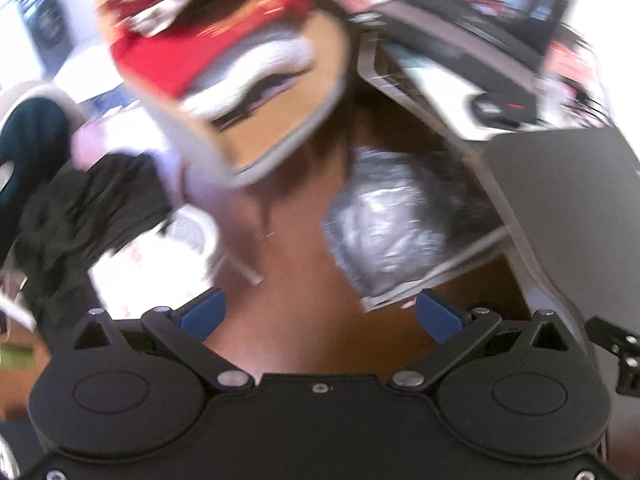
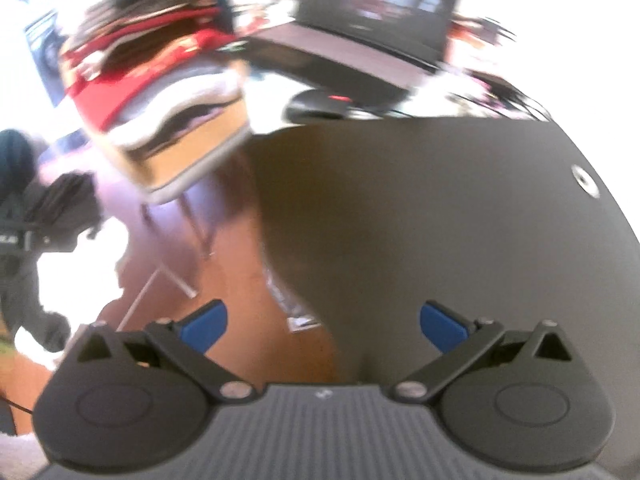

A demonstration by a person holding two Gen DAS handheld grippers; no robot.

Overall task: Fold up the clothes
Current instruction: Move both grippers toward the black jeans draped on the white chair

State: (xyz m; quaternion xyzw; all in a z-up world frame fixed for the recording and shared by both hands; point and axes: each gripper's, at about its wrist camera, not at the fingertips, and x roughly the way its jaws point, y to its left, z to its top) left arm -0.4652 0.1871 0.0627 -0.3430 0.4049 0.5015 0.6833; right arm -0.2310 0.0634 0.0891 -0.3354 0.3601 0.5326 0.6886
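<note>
Evidently both views are motion-blurred, so fine detail is lost. My left claw (image 1: 318, 316) has its blue pads wide apart with nothing between them; my right claw (image 2: 323, 322) is likewise spread and empty, hanging over the near edge of the grey desk (image 2: 460, 220).

Clothes: a stack of folded garments (image 1: 224, 52), red on top of white and pale layers, lies on a small tan side table (image 1: 288, 120) with a pale rim, well apart from both claws; the right wrist view shows the same stack (image 2: 160, 76) at upper left. A dark crumpled garment (image 1: 92, 208) hangs at the left of the left view, not on the desk, and looks unfolded; what holds it I cannot tell.

Surroundings: a laptop (image 2: 380, 12) with its screen lit stands at the far side of the desk, a mouse (image 2: 320, 106) just before it. A crinkled silvery bag (image 1: 384, 224) lies on the brown floor (image 1: 296, 280) beneath the desk edge.

Progress, as I judge it: several pieces are already folded and stacked; the working surface of the desk carries no garment, so the dark piece seems to be what remains, and neither claw has yet reached it
</note>
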